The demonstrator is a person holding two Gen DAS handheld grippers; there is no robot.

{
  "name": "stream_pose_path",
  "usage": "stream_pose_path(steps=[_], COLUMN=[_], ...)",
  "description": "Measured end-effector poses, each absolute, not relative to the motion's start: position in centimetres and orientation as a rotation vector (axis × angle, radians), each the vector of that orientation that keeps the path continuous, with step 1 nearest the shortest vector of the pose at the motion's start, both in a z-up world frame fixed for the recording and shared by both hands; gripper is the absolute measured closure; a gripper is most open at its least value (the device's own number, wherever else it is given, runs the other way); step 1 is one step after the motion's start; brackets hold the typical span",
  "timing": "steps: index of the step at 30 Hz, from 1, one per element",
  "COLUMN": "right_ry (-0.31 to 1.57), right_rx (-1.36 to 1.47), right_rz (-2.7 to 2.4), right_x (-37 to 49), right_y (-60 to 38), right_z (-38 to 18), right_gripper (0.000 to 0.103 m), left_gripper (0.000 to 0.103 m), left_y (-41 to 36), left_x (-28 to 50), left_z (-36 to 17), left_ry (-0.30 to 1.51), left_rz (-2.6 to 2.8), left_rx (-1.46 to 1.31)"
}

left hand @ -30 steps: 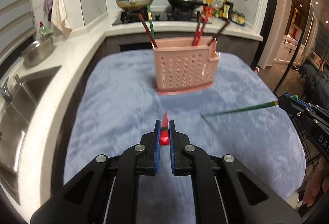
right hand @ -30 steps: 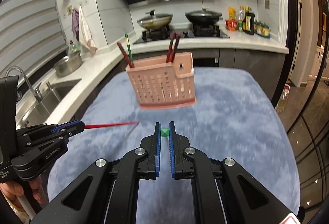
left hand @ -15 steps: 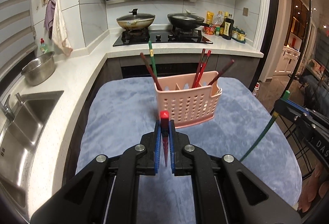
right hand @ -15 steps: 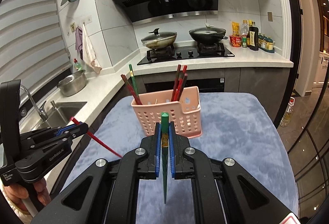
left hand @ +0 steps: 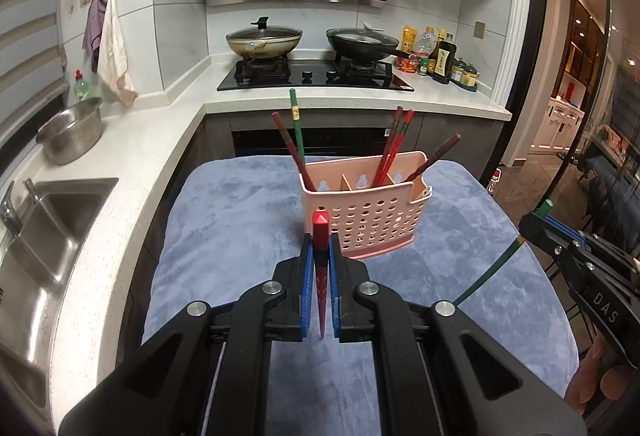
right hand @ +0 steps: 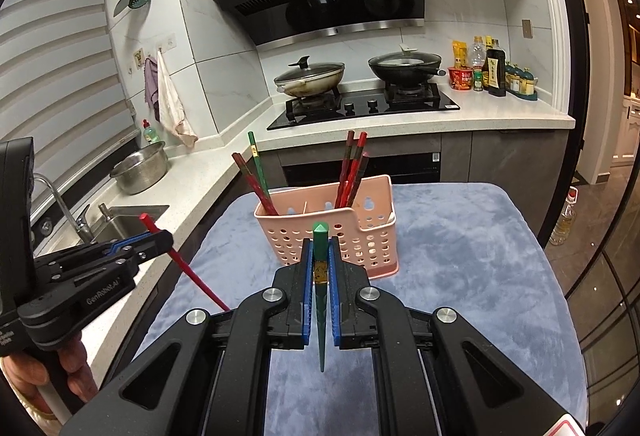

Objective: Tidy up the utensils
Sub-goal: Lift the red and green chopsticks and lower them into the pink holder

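A pink perforated utensil holder (left hand: 368,216) stands on the blue-grey cloth and holds several red, brown and green chopsticks; it also shows in the right wrist view (right hand: 332,228). My left gripper (left hand: 319,248) is shut on a red chopstick (left hand: 320,260), held upright, tip down, in front of the holder. My right gripper (right hand: 320,252) is shut on a green chopstick (right hand: 320,288), also upright, tip down. Each gripper shows in the other's view: the right gripper (left hand: 532,226) with the green chopstick (left hand: 490,272), the left gripper (right hand: 160,240) with the red chopstick (right hand: 192,274).
The blue-grey cloth (left hand: 240,220) covers the table. A sink (left hand: 44,236) and steel bowl (left hand: 70,134) sit on the counter at left. A stove with two lidded pans (left hand: 264,40) and bottles (left hand: 440,60) lies behind.
Both grippers have lifted and turned their chopsticks from lying level over the cloth to upright, tips down. Both have risen and face the holder from higher up.
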State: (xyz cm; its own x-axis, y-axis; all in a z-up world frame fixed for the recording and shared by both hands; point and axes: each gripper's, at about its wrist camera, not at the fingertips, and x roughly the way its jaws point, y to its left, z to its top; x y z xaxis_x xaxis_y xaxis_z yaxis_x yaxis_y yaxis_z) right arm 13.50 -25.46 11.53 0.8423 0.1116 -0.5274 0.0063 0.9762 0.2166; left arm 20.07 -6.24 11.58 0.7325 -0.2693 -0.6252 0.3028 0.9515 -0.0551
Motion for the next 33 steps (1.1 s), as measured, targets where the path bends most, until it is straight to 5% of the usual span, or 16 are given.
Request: stream_pose_path(steps=[21,33], right_ry=[0.606,0.361], right_rx=[0.218,0.203], right_rz=[0.039,0.066], right_x=[14.3,17.3], right_y=[-25.4,-26.3], right_z=[9.8,19.6], right_gripper=[0.096,0.096], left_gripper=[0.096,0.096], left_y=[-4.9,-5.5], left_x=[20.5,23.0], left_z=[10.7,19.1], left_ry=[0.709,0.535], left_rz=[-0.296,-0.343], left_rx=[0.025,-0.021])
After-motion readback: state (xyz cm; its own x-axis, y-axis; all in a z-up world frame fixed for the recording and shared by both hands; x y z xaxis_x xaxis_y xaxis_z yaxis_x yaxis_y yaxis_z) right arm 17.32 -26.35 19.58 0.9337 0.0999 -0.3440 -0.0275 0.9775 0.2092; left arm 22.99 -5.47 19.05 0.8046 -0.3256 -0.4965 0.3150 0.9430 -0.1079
